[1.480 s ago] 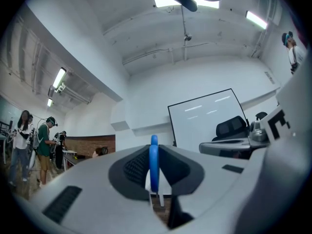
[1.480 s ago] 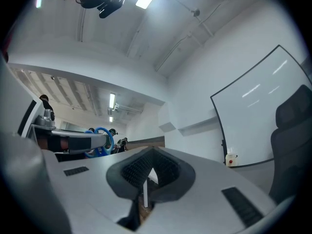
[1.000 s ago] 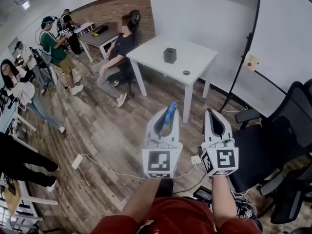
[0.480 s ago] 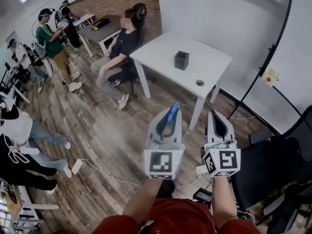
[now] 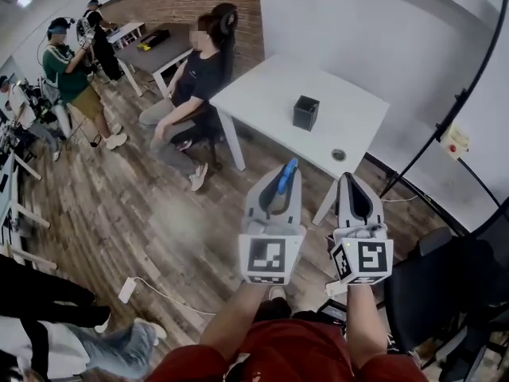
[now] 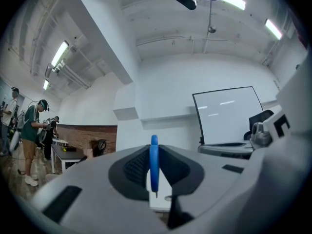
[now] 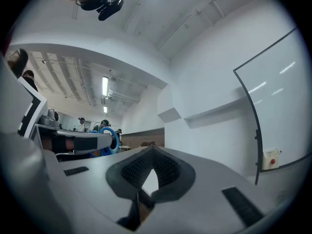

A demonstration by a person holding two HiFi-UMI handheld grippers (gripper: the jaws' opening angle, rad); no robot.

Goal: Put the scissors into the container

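Note:
Blue-handled scissors [image 5: 284,178] stick up from between the jaws of my left gripper [image 5: 281,173], which is shut on them; in the left gripper view the blue handle [image 6: 154,164] stands edge-on between the dark pads. My right gripper [image 5: 351,181] is held level beside it, shut and empty, its pads meeting at the tip [image 7: 149,153]. The right gripper view also shows the scissors' blue loop [image 7: 110,139] at the left. The container [image 5: 305,112], a small black square cup, stands on the white table [image 5: 262,94] ahead, well beyond both grippers.
A person sits on a chair [image 5: 195,78] at the table's left side. A small round thing [image 5: 339,155] lies near the table's front edge. A black office chair [image 5: 457,289] stands at the right, a black stand pole [image 5: 445,126] behind the table. Several people stand far left.
The table and container have come nearer and lower in the head view. Both grippers keep their pose, the left still holding the scissors.

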